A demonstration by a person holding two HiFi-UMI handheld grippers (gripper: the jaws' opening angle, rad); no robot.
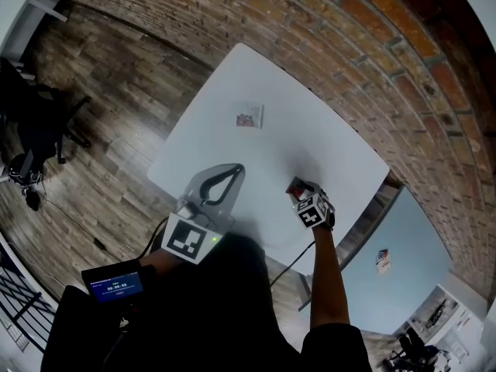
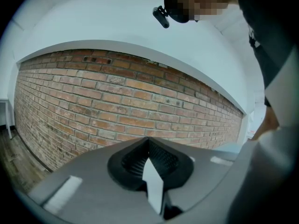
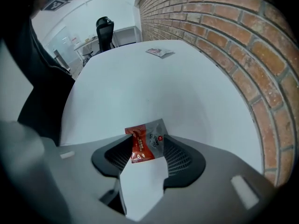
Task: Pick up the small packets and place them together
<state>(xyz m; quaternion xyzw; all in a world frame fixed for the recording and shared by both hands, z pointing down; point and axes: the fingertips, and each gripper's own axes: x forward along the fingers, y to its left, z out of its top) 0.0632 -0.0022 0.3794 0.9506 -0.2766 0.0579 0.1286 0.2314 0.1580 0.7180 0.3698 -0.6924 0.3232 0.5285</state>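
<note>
Red packet (image 3: 145,146) sits on the counter (image 3: 140,87) between the wide jaws of our right gripper (image 3: 147,137). Our left gripper (image 2: 148,140) has its jaws together, empty.

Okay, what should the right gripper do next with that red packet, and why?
Probably close the right gripper on the red packet: it lies on the table between the open jaws, and the other packet sits far across it.
</note>
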